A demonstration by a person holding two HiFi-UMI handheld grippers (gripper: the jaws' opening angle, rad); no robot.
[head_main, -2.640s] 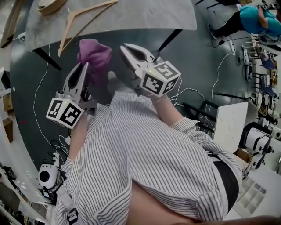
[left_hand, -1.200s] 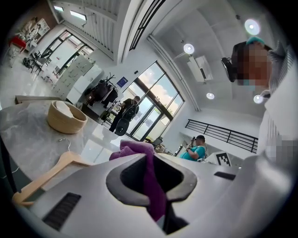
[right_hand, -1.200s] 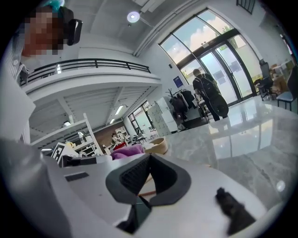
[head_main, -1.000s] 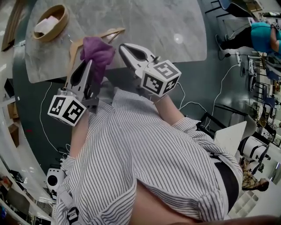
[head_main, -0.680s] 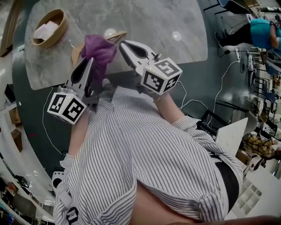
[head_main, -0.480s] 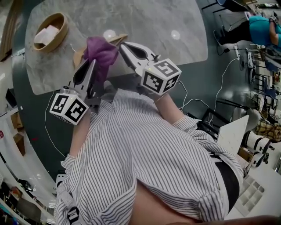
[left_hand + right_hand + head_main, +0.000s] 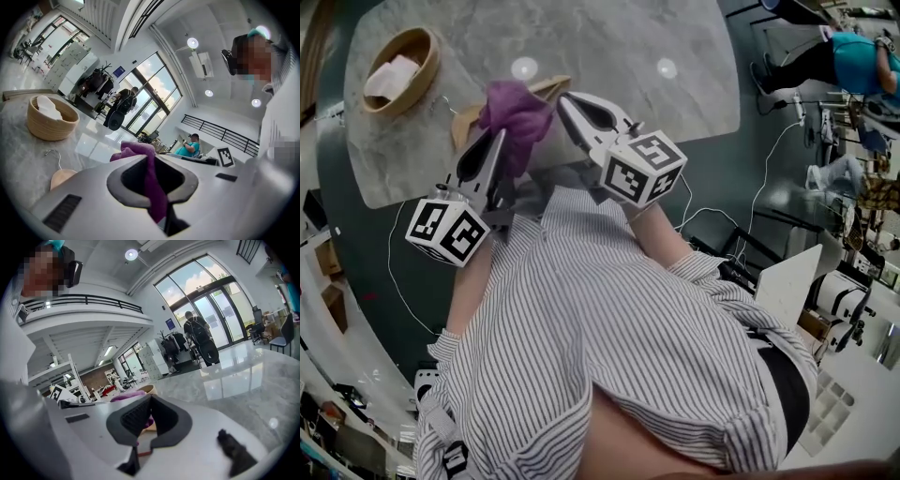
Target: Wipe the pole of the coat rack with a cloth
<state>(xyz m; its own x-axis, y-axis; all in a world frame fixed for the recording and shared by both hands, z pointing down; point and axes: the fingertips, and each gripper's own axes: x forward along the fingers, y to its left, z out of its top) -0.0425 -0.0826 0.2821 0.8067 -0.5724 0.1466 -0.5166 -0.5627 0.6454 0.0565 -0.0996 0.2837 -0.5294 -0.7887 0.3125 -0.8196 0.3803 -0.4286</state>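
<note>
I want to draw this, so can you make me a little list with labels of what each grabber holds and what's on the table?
left gripper: shut on the purple cloth
right gripper: shut, empty
table: grey marble
on it: bowl with something white inside, wooden hanger
coat rack: not in view

head camera above, two gripper cameras low, all meeting over the table (image 7: 609, 37)
head view looks steeply down past the shirt (image 7: 609, 328), table at 12 o'clock. left gripper view sits close behind the left gripper (image 7: 494, 141) jaws, facing out across the table, bowl (image 7: 49, 119) at 9 o'clock. right gripper view looks likewise along the right gripper (image 7: 570, 101), table at 3 o'clock. all three share table, bowl and cloth (image 7: 514, 111).
</note>
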